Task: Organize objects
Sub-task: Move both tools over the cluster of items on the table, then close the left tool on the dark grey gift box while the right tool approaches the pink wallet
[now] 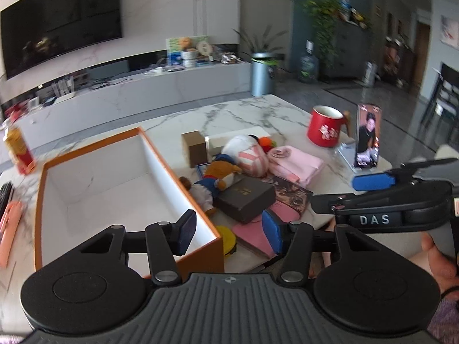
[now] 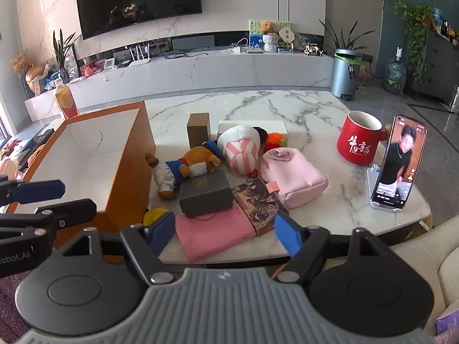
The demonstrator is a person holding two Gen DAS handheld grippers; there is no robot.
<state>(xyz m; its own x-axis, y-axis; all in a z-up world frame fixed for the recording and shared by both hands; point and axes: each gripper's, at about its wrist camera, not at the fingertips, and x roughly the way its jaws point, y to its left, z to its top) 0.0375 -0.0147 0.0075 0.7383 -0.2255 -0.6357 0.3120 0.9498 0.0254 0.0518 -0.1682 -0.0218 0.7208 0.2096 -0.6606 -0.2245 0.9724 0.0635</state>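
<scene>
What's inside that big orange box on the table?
The orange box looks empty: bare white walls and floor show in both views. Its nearest corner is covered by the left hand-held gripper, so that bit stays unseen.

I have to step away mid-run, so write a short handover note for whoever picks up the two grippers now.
Left gripper: open, empty, by the orange box's near corner.
Right gripper: open, empty, over the pink notebook.
Box is empty; nothing sorted yet.
Left to do: the bear plush, dark gift box, pink pouch, striped plush and small brown box lie in a pile right of the box on the marble table.
</scene>
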